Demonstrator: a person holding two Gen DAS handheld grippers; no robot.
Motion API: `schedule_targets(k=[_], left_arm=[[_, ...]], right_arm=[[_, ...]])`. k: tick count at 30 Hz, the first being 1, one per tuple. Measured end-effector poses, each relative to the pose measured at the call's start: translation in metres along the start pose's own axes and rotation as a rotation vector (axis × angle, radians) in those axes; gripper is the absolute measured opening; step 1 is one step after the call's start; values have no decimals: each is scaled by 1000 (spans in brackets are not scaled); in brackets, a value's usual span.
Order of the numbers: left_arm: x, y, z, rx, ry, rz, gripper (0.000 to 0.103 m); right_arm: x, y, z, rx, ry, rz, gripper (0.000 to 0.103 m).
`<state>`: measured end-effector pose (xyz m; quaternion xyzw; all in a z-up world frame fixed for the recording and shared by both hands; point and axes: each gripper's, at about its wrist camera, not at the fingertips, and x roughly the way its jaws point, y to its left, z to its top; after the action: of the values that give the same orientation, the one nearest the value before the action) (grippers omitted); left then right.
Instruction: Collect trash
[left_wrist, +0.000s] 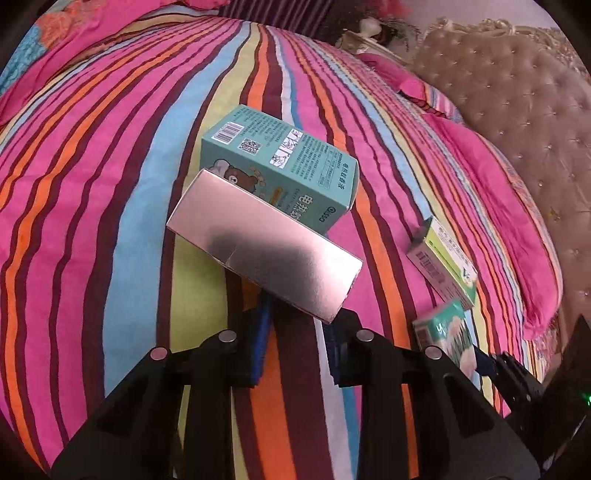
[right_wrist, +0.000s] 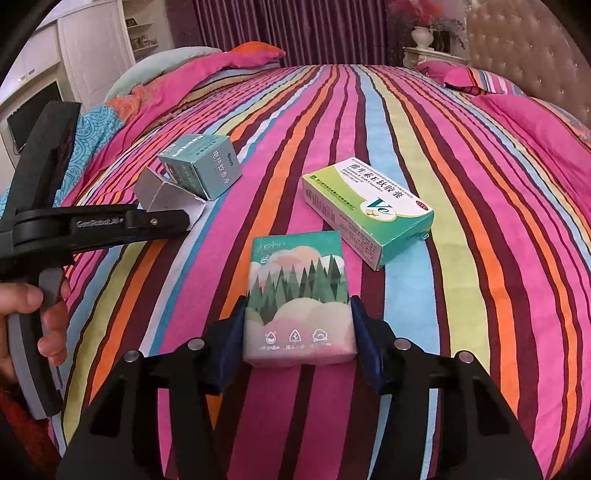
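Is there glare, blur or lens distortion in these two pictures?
Left wrist view: the silver box flap reflects light with a dark patch; the stripes of the bedspread bend strongly, and the corners are black. Right wrist view: sharp and evenly lit, the tissue pack readable, the same curved stripes, dark corners.
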<state>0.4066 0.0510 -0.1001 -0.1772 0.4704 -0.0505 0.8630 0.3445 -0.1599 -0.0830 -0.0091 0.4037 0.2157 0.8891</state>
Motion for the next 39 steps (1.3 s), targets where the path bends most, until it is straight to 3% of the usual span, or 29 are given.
schedule_targets(k=[9,16,18,19,20,25,30,39], left_arm=[[-7,8,-10,19,-10,-20,27],[-15,11,-16,-25,-26,19,29],[-18,9,-19,-40,-24,4,46],[-20,10,-21,-43,-27,-4,63],[-23,9,-24,-48,-34,-1,70],[-27,10,-31,-83,-18,74,71],[-29,20,-21,-184,-16,130,71],[-22,12,4,-375,6,165,71]], right_arm=[[-3,9,-4,-22,-1,16,50],[-2,9,-3,-33,-5,22,52],[-3,10,-4,-35,-8,19,62],[-3,10,-4,-38,-9,16,71],[-3,11,-3,-42,-11,15,72],[-3,14,-4,-59,-12,11,73],[-2,15,-5,-65,-11,8,72],[-1,13,-5,-51,-5,15,73]])
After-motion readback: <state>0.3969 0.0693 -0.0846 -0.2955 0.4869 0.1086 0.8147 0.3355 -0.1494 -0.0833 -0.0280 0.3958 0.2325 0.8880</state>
